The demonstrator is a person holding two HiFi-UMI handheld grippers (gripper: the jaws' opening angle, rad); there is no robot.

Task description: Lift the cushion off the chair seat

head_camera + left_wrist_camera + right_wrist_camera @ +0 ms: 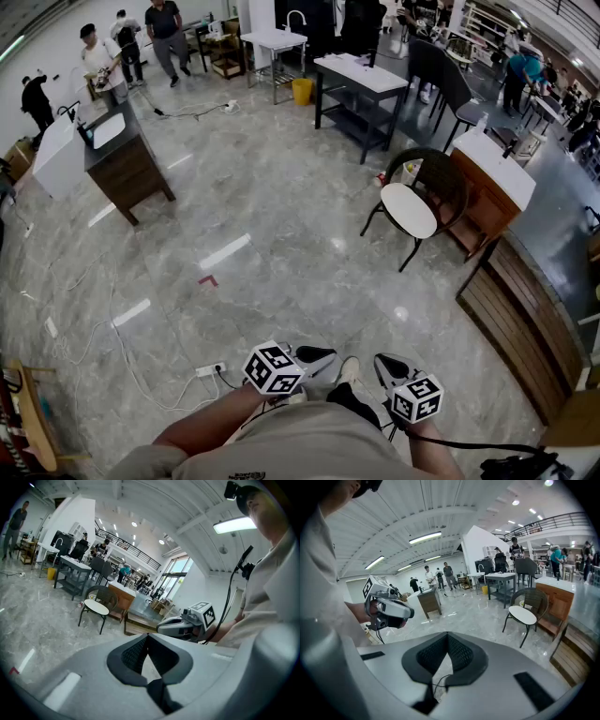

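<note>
Standing on a glossy grey stone floor (262, 216) in a large workshop hall, a person holds a two-jaw gripper in each hand close to the waist, both tilted a little downward. The left gripper (315, 357) has its dark ribbed fingertips pressed together with nothing between them. The right gripper (387, 367) is the same: tips meeting, nothing pinched. The task's object, a pale oval cushion (408, 209), lies flat on the seat of a dark round-backed chair (441, 178). That chair stands well away across the open floor, ahead and to the person's right, just beside a wooden counter (497, 192) with a white top. Judging from this, the task has not really begun. The cushion is untouched and fully seated, and neither gripper is anywhere near it. What seems to remain is everything: walking over to the chair, opening a gripper, taking hold of the cushion's edge and raising it clear of the seat. As for writing, very little can be read. Each gripper carries a marker cube (273, 369) covered in black-and-white square patterns, which are codes, not words. A faint line of print shows at the bottom edge of the head view on the person's shirt (300, 445), too small to make out. A small red mark (207, 279) lies on the floor, with no lettering visible. No brand names or labels are legible on the chair, the cushion or the furniture around them.
</note>
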